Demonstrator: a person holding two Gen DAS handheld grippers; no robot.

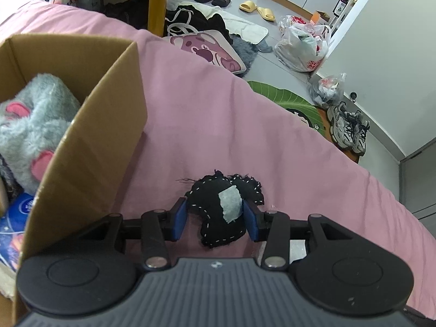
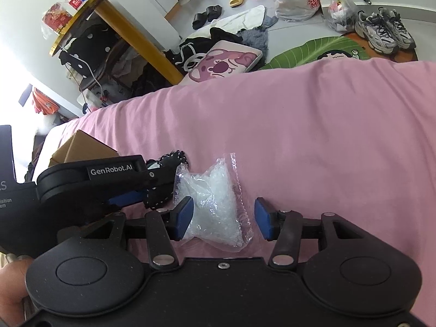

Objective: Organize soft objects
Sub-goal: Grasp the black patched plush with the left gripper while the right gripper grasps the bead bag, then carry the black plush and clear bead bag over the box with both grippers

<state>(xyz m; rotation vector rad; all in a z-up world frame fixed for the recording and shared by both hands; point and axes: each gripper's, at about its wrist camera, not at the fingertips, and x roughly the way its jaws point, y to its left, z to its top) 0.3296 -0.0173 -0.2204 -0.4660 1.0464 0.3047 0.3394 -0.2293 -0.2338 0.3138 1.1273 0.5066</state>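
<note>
A black hand-stitched soft toy (image 1: 215,190) with a grey patch sits between the blue pads of my left gripper (image 1: 215,219). Both pads touch its sides, so the gripper is shut on it. To the left stands an open cardboard box (image 1: 90,147) holding a grey plush animal (image 1: 32,125) with pink ears. In the right wrist view a clear plastic bag of crumpled film (image 2: 215,204) lies on the pink bed sheet (image 2: 313,136). My right gripper (image 2: 224,218) stands open around it; the right pad is clear of the bag. The left gripper (image 2: 152,188) appears there too, just left of the bag.
A blue packet (image 1: 16,218) lies in the box under the plush. Beyond the bed edge the floor holds a pink bear cushion (image 1: 209,51), black clothes, slippers, plastic bags (image 1: 302,46) and sneakers (image 1: 346,130). A yellow table leg (image 1: 158,2) stands behind the bed. A hand (image 2: 11,286) holds the left gripper.
</note>
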